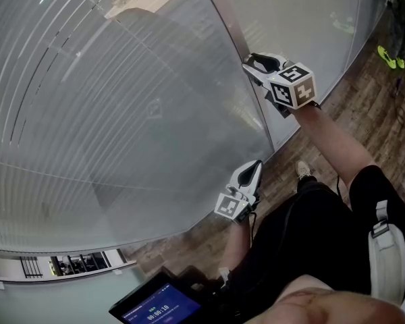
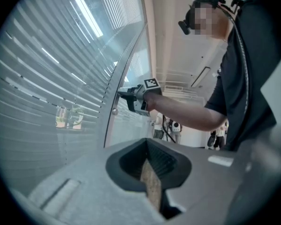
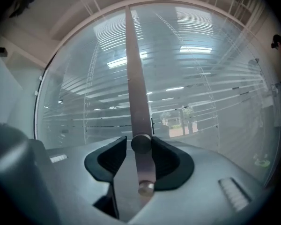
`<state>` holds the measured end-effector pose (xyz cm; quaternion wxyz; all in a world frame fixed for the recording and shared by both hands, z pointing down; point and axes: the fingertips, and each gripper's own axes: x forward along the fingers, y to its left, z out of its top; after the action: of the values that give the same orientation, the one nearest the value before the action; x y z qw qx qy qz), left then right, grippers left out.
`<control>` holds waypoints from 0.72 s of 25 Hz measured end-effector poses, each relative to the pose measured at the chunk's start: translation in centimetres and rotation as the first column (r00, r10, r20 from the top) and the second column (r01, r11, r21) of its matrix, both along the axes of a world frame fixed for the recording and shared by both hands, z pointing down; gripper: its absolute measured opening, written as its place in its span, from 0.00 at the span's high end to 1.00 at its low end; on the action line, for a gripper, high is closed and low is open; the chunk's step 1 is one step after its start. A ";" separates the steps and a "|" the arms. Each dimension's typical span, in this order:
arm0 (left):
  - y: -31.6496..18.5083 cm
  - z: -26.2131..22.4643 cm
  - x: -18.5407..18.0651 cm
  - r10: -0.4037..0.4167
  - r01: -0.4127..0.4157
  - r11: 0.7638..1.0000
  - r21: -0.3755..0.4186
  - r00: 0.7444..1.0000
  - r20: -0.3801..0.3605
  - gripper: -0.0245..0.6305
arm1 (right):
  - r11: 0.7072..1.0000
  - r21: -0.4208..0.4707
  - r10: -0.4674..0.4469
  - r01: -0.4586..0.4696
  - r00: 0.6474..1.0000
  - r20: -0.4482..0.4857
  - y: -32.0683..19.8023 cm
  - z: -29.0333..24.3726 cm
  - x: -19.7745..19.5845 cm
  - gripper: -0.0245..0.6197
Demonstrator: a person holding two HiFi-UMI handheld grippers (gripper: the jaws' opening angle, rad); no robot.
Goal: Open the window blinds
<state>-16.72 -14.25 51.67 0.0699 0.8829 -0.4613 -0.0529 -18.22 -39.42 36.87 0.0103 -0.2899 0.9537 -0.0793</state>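
Two grippers | left gripper (image 1: 254,169), lower centre: jaws together, empty, beside blinds (image 1: 88,113) at left | right gripper (image 1: 247,64), upper right, nearer: jaws loosely flanking knob (image 3: 141,143) straight ahead on upright mullion (image 3: 134,78)

A blue-lit screen (image 1: 160,308) shows low; neon-yellow shoes (image 1: 389,57) stand on the wood-plank floor (image 1: 354,113).

Brown wood-plank floor (image 1: 362,108) meets tall glass wall (image 1: 304,19).
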 end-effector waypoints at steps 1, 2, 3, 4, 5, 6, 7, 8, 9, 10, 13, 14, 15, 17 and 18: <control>0.1 0.1 0.0 -0.001 0.001 1.000 -0.002 1.000 0.000 0.96 | 1.000 0.016 -0.009 0.009 1.000 -0.014 0.2 0.0 0.1 0.70; 0.1 0.1 0.0 -0.002 0.002 1.000 -0.003 1.000 0.001 0.96 | 0.999 0.034 -0.013 0.014 1.000 -0.028 0.3 0.0 0.2 0.69; 0.1 0.2 0.0 -0.002 0.002 1.000 -0.004 1.000 0.002 0.96 | 0.998 0.055 -0.015 0.017 0.999 -0.043 0.4 0.0 0.4 0.67; 0.1 0.2 0.1 0.000 0.000 1.000 -0.004 1.000 0.004 0.96 | 0.997 0.079 -0.014 0.019 0.998 -0.062 0.4 0.0 0.5 0.67; 0.1 0.3 0.2 0.003 -0.003 1.000 -0.003 1.000 0.007 0.96 | 0.994 0.109 -0.010 0.020 0.996 -0.092 0.4 0.1 0.7 0.67; 0.0 0.3 0.4 0.007 -0.007 1.000 -0.002 1.000 0.009 0.96 | 0.988 0.151 -0.003 0.024 0.991 -0.136 0.4 0.2 0.8 0.67; -0.1 0.3 0.5 0.011 -0.011 1.000 0.000 1.000 0.009 0.96 | 0.978 0.205 0.007 0.032 0.982 -0.189 0.5 0.2 0.8 0.67; -0.2 0.3 0.6 0.015 -0.015 1.000 0.001 1.000 0.008 0.96 | 0.963 0.267 0.022 0.047 0.968 -0.248 0.7 0.1 0.8 0.67; -0.1 0.2 0.8 0.020 -0.020 1.000 0.000 1.000 0.009 0.96 | 0.941 0.332 0.042 0.067 0.950 -0.309 1.0 -0.1 0.7 0.67; 0.0 0.2 0.9 0.025 -0.025 1.000 -0.003 1.000 0.011 0.96 | 0.914 0.397 0.069 0.090 0.927 -0.369 1.4 -0.2 0.6 0.67; 0.3 0.3 1.3 0.038 -0.037 0.999 -0.007 0.999 0.028 0.96 | 0.814 0.557 0.181 0.164 0.840 -0.512 2.3 -0.7 0.5 0.67; 0.2 0.3 1.3 0.040 -0.040 0.999 -0.007 0.999 0.030 0.96 | 0.781 0.594 0.214 0.191 0.813 -0.542 2.5 -0.6 0.5 0.67; 0.1 0.4 1.4 0.041 -0.041 0.999 -0.008 0.999 0.030 0.96 | 0.751 0.623 0.240 0.220 0.788 -0.567 2.5 -0.5 0.5 0.67; 0.1 0.6 1.3 0.043 -0.042 0.999 -0.013 0.999 0.026 0.96 | 0.693 0.663 0.281 0.284 0.740 -0.611 2.6 0.0 0.3 0.67; 0.0 0.7 1.3 0.042 -0.042 0.999 -0.015 0.999 0.023 0.96 | 0.664 0.678 0.304 0.315 0.715 -0.629 2.7 0.2 0.2 0.67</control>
<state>-15.43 -14.21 52.35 0.0723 0.8924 -0.4437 -0.0378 -18.07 -36.76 37.12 -0.2327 -0.2631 0.8293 0.4345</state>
